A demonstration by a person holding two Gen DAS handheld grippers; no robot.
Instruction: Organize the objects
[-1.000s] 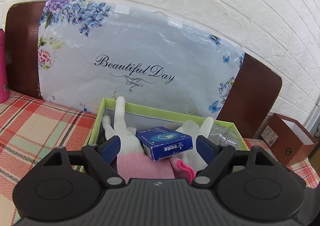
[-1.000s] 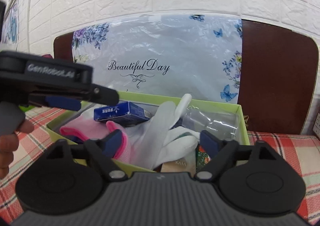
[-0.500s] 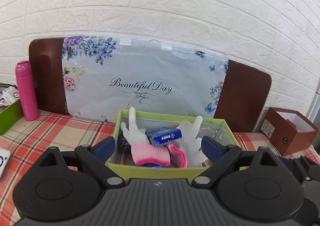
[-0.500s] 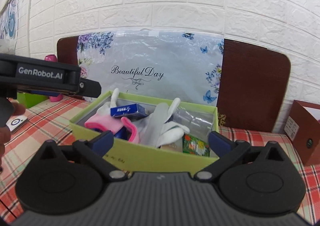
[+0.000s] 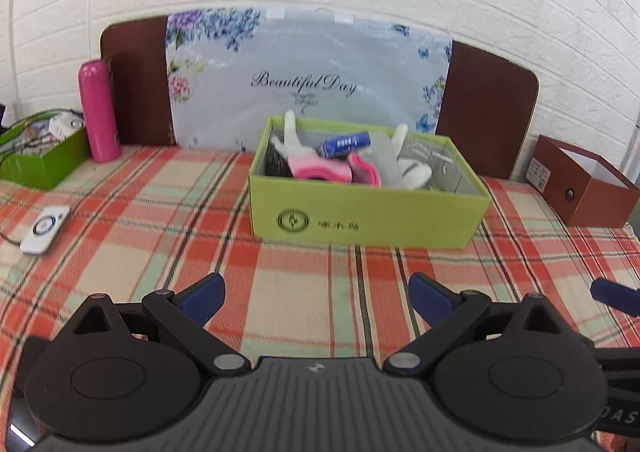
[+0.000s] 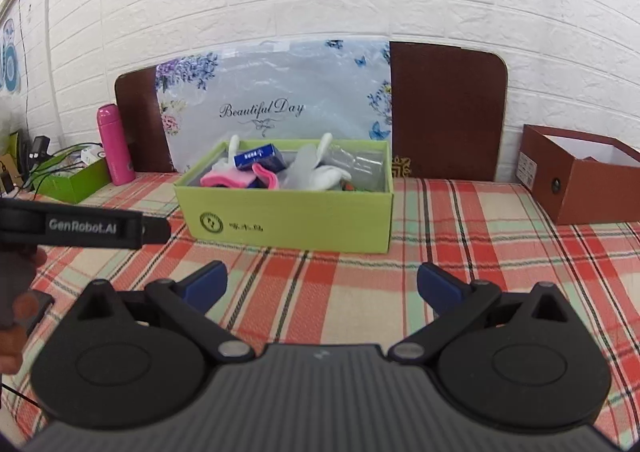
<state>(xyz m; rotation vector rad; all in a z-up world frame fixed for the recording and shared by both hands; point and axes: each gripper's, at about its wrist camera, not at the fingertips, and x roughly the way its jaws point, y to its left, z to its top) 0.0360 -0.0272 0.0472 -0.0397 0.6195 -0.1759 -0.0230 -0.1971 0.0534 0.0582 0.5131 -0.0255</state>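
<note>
The green box (image 5: 368, 211) stands on the plaid-covered table (image 5: 160, 219), in front of a floral bag (image 5: 308, 79) propped against the wall; inside it lie white gloves with pink cuffs (image 5: 316, 167), a small blue carton (image 5: 346, 142) resting on top of them, and some clear plastic packaging (image 6: 360, 163) toward the right end; a colourful packet beneath is too hidden to name. Both claws sit well back from the box, low over the cloth; the left claw (image 5: 316, 298) is spread wide and holds nothing; the right claw (image 6: 322, 288) is likewise wide and empty. The stretch of table between claws and box carries no loose item, so the gathering into this box looks largely finished, as far as these views show. What may be left is uncertain: a pink bottle (image 5: 99, 111) stands upright at the far left beside a second green box (image 5: 44, 163) full of cables, a small white device (image 5: 45, 230) lies on the cloth near the left edge, and an open brown box (image 6: 580, 179) stands at the right, its visible interior bare; whether any of these belongs to the task cannot be told.
</note>
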